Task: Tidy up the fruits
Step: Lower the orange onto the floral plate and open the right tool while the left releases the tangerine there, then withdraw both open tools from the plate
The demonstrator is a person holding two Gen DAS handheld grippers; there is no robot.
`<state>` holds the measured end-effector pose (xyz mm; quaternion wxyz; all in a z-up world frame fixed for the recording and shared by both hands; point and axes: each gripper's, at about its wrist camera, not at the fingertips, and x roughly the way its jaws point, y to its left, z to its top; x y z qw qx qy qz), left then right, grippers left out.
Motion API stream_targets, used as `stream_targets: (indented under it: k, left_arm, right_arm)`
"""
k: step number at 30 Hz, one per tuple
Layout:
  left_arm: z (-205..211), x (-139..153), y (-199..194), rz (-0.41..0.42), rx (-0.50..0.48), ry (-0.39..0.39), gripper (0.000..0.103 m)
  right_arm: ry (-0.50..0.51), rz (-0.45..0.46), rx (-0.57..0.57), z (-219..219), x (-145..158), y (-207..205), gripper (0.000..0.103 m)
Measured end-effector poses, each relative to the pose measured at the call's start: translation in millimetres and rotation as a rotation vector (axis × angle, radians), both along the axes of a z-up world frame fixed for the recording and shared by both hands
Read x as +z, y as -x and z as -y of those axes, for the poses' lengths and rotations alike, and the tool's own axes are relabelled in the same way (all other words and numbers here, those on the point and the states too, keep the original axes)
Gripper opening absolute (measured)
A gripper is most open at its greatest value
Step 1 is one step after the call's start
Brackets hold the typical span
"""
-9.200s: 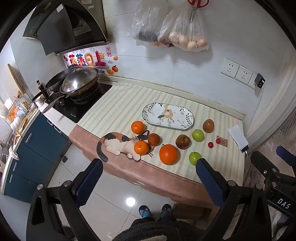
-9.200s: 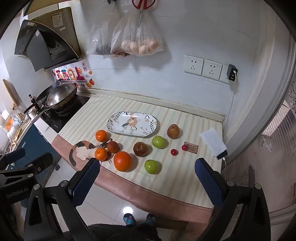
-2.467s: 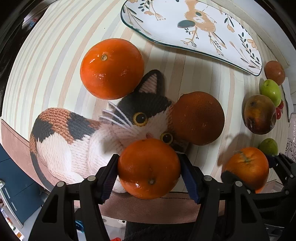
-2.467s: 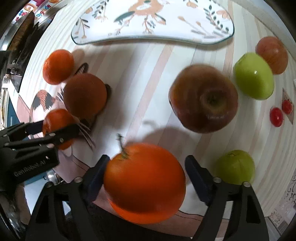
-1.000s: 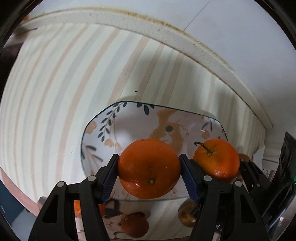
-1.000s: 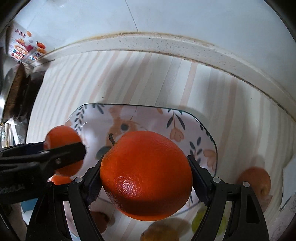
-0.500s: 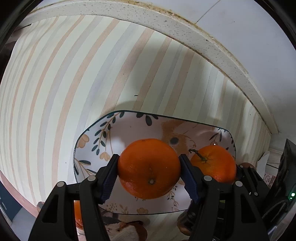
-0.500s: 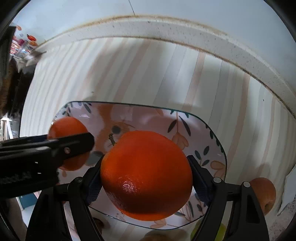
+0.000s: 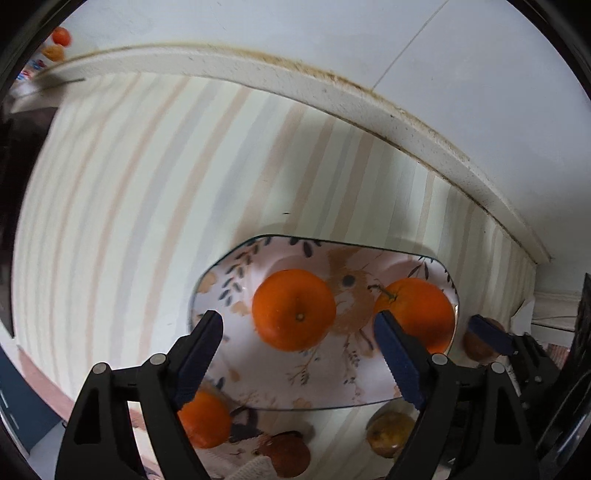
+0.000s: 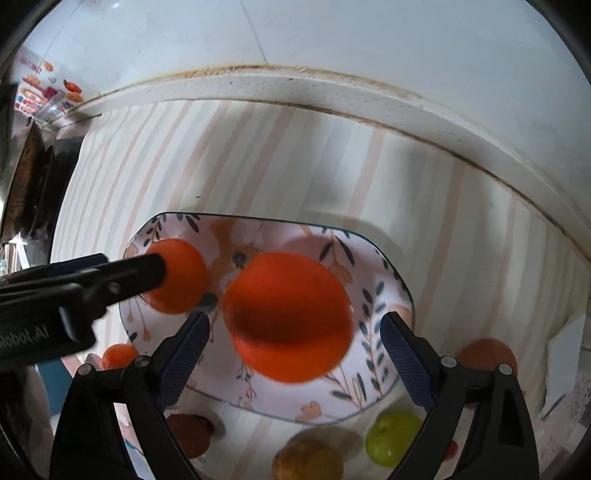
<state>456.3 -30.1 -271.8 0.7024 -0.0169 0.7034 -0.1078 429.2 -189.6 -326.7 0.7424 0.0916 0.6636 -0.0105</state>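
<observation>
While both jaws stand spread, the left hand-held gripper (image 9: pixel 297 354) and right hand-held gripper (image 10: pixel 295 341) grasp nothing above the floral plate (image 9: pixel 325 391) on the striped bench (image 9: pixel 155 177). In the plate lie a small orange (image 9: pixel 294 309) at left and a larger orange (image 10: pixel 288 315) at right, apart. More fruit, including a green apple (image 10: pixel 392 438), sits on the bench near the plate's near edge

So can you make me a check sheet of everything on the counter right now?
Surface: striped cloth covering the counter.
Job's things: small round orange and bigger stemmed orange both on the flowery oval plate; another orange, green apple and brownish fruits off the plate.
Clutter: white paper.
Tongs: left tongs open, empty; right tongs open, empty.
Cables: nothing seen.
Surroundings: white tiled wall.
</observation>
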Motion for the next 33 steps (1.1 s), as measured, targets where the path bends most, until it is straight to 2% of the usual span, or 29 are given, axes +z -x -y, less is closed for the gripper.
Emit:
stream_targets:
  k: [10, 13, 33]
  left_arm:
    - [-18.7, 39.1, 51.7, 0.145, -0.007, -0.096, 0.083]
    - [-21.8, 48.9, 69.7, 0.176, -0.016, -0.107, 0.083]
    - [-49.1, 120.5, 155.0, 0.334, -0.024, -0.056, 0.083]
  right_arm:
    - [0.04, 0.035, -0.091, 7.6, 46.9, 60.9, 0.096]
    - [0.025, 0.055, -0.104, 6.4, 58.1, 78.2, 0.096]
    - [0.009, 0.249, -0.105, -20.5, 145.9, 164.5, 0.096]
